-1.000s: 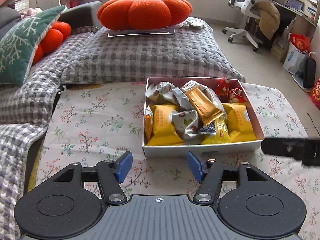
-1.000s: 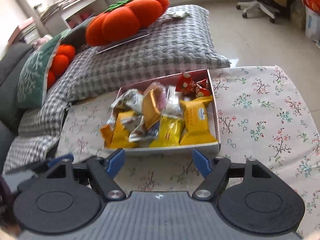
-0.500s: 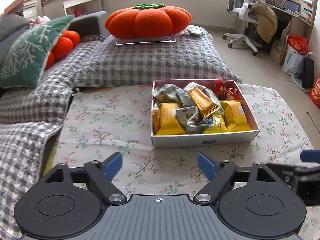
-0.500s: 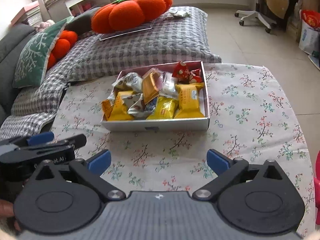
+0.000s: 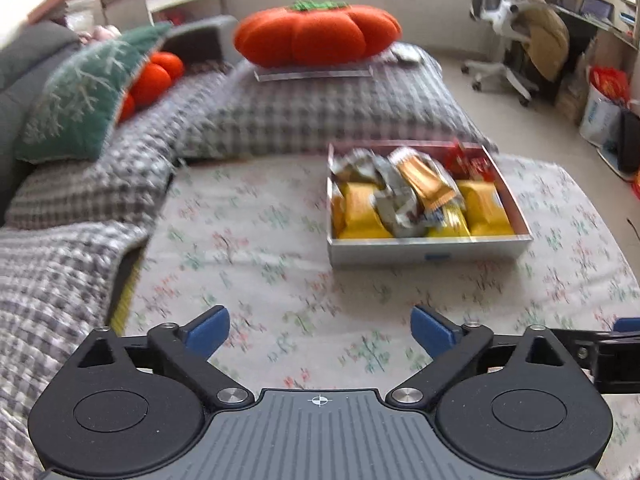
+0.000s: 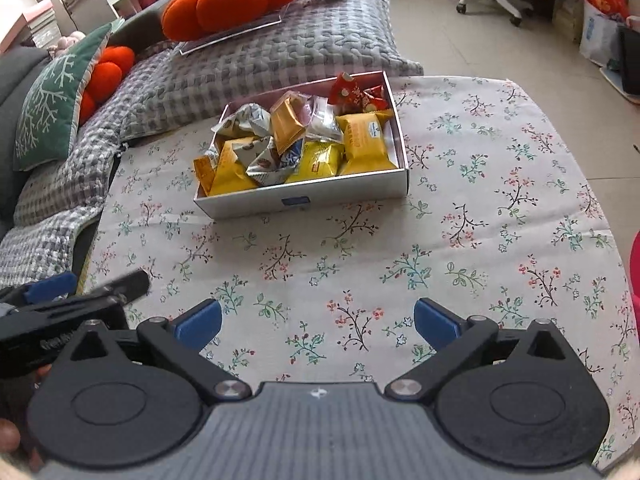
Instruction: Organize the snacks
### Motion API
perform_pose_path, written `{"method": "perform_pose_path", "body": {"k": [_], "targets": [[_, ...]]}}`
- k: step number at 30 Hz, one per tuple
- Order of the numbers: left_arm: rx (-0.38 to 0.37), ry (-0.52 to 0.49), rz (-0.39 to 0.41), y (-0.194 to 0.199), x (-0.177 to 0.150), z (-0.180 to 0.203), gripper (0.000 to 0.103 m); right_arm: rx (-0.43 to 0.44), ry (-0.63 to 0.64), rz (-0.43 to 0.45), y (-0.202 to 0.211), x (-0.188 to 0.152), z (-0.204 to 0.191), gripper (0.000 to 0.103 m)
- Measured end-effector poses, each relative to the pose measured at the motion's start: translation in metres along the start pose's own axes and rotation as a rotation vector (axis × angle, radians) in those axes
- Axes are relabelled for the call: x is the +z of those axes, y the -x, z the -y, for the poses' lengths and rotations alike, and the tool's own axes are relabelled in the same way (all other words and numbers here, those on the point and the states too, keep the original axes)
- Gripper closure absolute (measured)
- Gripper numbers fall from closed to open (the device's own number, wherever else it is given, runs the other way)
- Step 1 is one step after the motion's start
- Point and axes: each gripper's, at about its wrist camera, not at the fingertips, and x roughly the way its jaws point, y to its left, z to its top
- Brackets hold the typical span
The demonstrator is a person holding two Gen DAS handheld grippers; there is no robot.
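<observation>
A shallow white box [image 5: 428, 246] [image 6: 300, 196] stands on the floral tablecloth [image 6: 480, 200]. It is packed with wrapped snacks: yellow packets [image 5: 362, 216] [image 6: 364, 142], a golden packet [image 5: 424, 180] on top, silver wrappers and red packets [image 6: 352, 90] in its far right corner. My left gripper [image 5: 320, 326] hovers well short of the box, its jaws opening with nothing between them. My right gripper [image 6: 317, 320] stands open and empty, also short of the box. Each gripper shows at the edge of the other's view.
An orange pumpkin cushion [image 5: 316, 38] lies on a grey checked cushion [image 5: 328, 112] behind the table. A green pillow [image 5: 84, 92] and a checked blanket are on the left. An office chair [image 5: 516, 20] and bags stand at the far right.
Both grippers have drawn back from the box, which now looks smaller and farther. Both pairs of jaws have spread wider, and the left view is now blurred.
</observation>
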Motion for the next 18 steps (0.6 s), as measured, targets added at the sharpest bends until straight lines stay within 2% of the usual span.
{"method": "perform_pose_path", "body": {"k": [5, 11, 18], "targets": [[-0.019, -0.001, 0.0, 0.0002, 0.0043, 0.0014, 0.004, -0.013, 0.013, 0.027, 0.0026, 0.0023, -0.0029, 0.0], [-0.024, -0.01, -0.025, -0.0028, 0.0026, 0.0037, 0.003, -0.018, 0.043, 0.015, -0.0011, 0.0023, -0.0077, 0.0], [-0.029, 0.027, -0.054, -0.0065, 0.0025, -0.0016, 0.002, -0.044, 0.044, 0.001, -0.0037, 0.0024, -0.0081, 0.0]]}}
